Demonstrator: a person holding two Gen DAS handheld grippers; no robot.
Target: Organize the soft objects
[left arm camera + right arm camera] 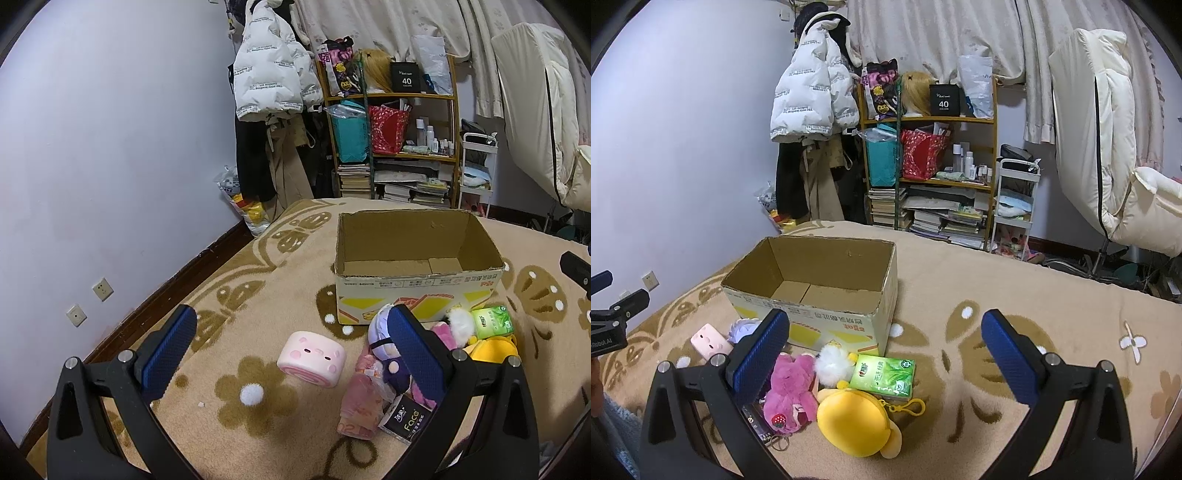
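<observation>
An open, empty cardboard box [417,266] [816,291] stands on the patterned blanket. In front of it lie soft items: a pink pig toy [312,358] [711,341], a purple plush doll [382,339], a magenta bear plush [792,391], a white pompom [833,362], a yellow plush pouch [855,421] and a green tissue pack [884,376] [493,321]. My left gripper [291,332] is open above the pink pig toy. My right gripper [886,336] is open and empty above the green pack and yellow pouch.
A pink wrapped pack [360,410] and a black "Face" tissue pack [404,422] lie near the plush doll. A wooden shelf [931,166] with books and bags, hanging coats [812,92] and a folded chair [1108,147] stand behind the bed. The wall [110,147] runs along the left.
</observation>
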